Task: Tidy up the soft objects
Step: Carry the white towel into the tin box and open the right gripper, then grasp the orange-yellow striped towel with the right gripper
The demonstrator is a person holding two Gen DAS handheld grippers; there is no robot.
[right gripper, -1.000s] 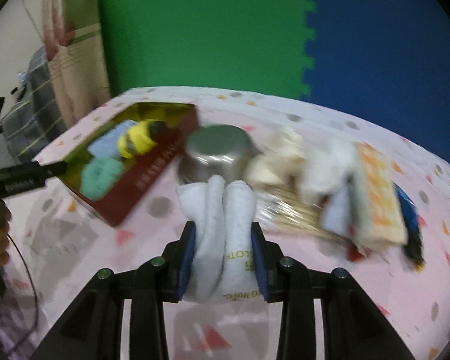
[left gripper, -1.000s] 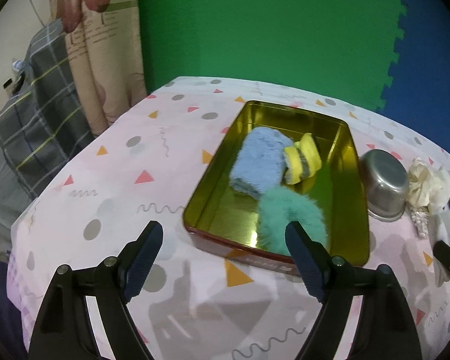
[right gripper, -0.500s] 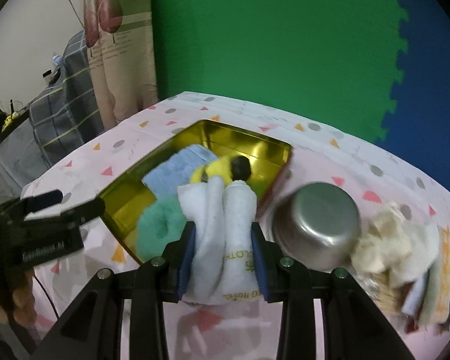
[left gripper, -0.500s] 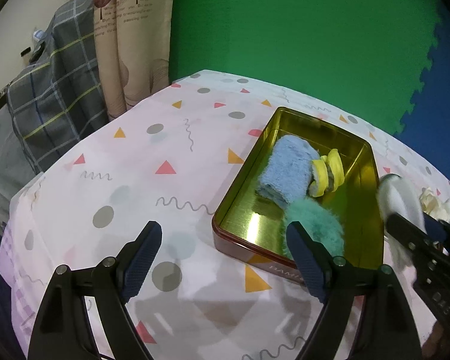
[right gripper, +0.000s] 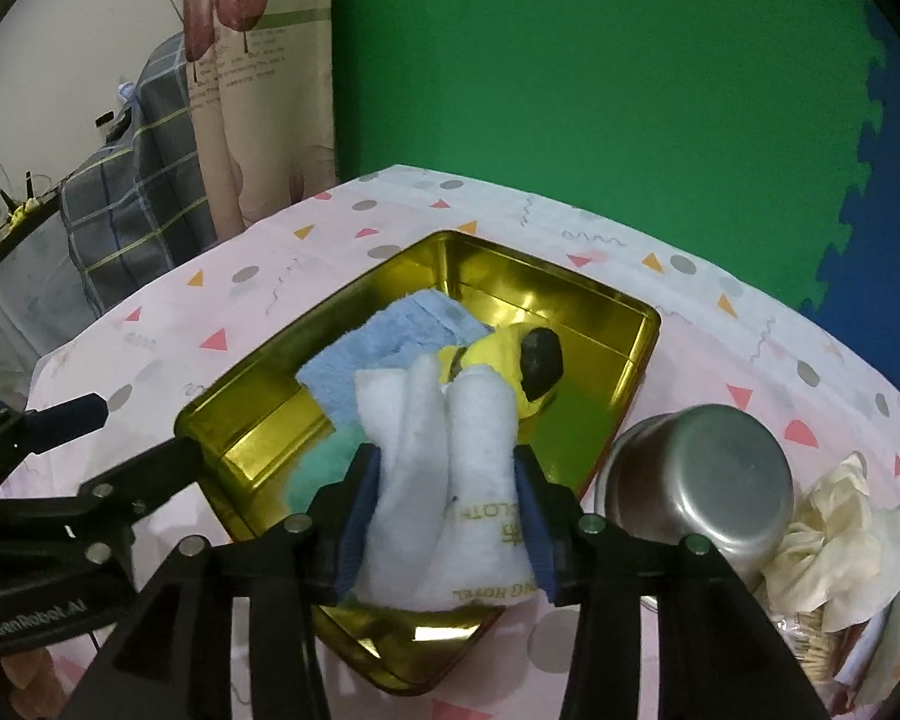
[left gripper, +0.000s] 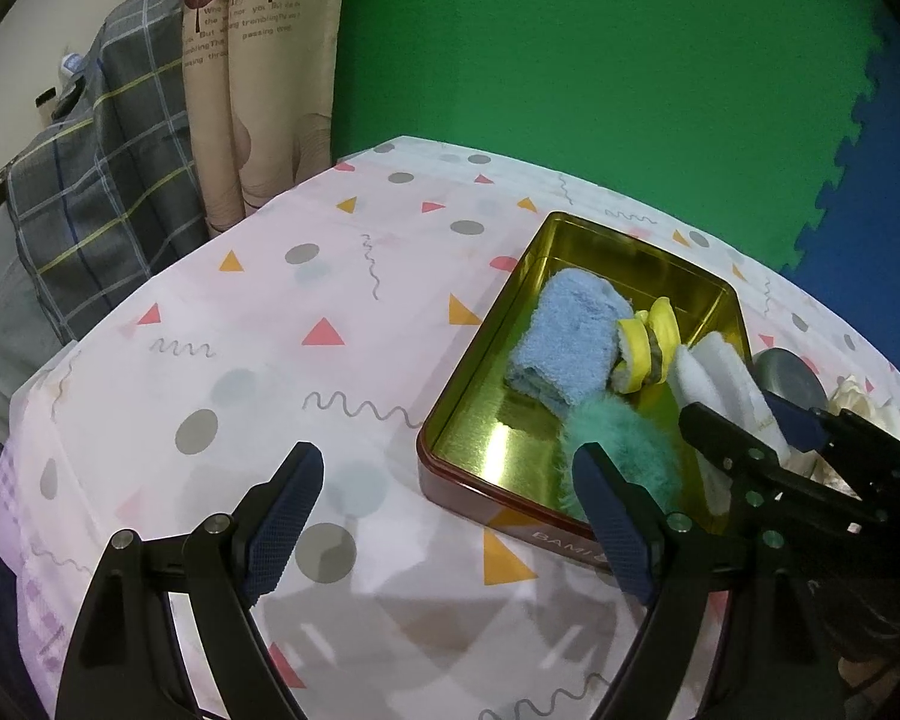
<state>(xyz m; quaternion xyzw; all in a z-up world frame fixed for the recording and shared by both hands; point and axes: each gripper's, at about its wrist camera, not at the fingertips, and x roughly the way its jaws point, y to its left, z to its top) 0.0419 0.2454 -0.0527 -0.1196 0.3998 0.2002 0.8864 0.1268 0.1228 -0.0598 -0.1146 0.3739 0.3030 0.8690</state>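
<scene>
A gold tin tray [left gripper: 630, 252] [right gripper: 570, 282] sits on the patterned tablecloth. In it lie a blue towel [left gripper: 570, 342] [right gripper: 384, 348], a yellow and grey soft toy [left gripper: 648, 348] [right gripper: 510, 360] and a teal fluffy piece [left gripper: 624, 450] [right gripper: 324, 456]. My right gripper [right gripper: 447, 516] is shut on a folded white cloth [right gripper: 450, 480] and holds it over the tray's near part; the cloth also shows in the left wrist view [left gripper: 720, 378]. My left gripper [left gripper: 450, 516] is open and empty, just in front of the tray's near left corner.
A steel bowl [right gripper: 696, 480] lies on its side right of the tray. A pile of cream and white cloths [right gripper: 834, 534] lies at the far right. The table's left edge drops off toward a plaid-covered chair [left gripper: 102, 180] and a curtain.
My right gripper has carried the white cloth leftward from beside the steel bowl to over the tray. My left gripper has drawn back to the left of the tray.
</scene>
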